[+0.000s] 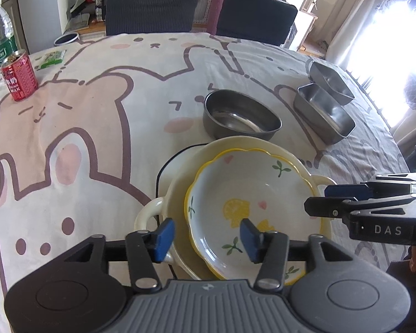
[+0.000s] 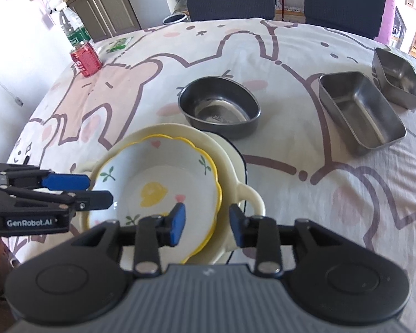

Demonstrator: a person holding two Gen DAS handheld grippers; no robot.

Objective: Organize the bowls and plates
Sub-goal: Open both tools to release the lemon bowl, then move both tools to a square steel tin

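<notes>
Dishes sit on a surface point(image 1: 102, 127) covered by a cartoon animal cloth, seen from two wrist cameras angled downward. Low and centre in both views is a stack: a lemon-print bowl point(image 1: 252, 208) with a wavy yellow rim rests inside a cream two-handled dish point(image 1: 149, 213), which sits on what looks like a dark-edged white plate point(image 1: 174, 166), mostly hidden. The nesting suggests the crockery is being gathered into one pile.

The left gripper point(image 1: 206, 240) hangs over the near rim of the stack at the bottom of its own view. Its jaws stand partly open and hold nothing; the bowl's rim lies between the blue pads without either pad pressing on it. The right gripper point(image 2: 206, 226) sits likewise at the bottom of its view, jaws partly open and empty, straddling the rims of the bowl and the cream dish beside one handle. Each gripper also shows in the other's view, at the frame edge. Both look to have let go of the stack.

Above the stack, almost touching the cream dish, is a round steel bowl point(image 1: 241, 115). In the upper right stand two rectangular steel containers point(image 2: 360, 111), side by side; they touch in the left view. These steel pieces appear not yet sorted.

In the upper left, well apart, stand a red can point(image 1: 19, 76) and a water bottle point(image 1: 0, 30)
</notes>
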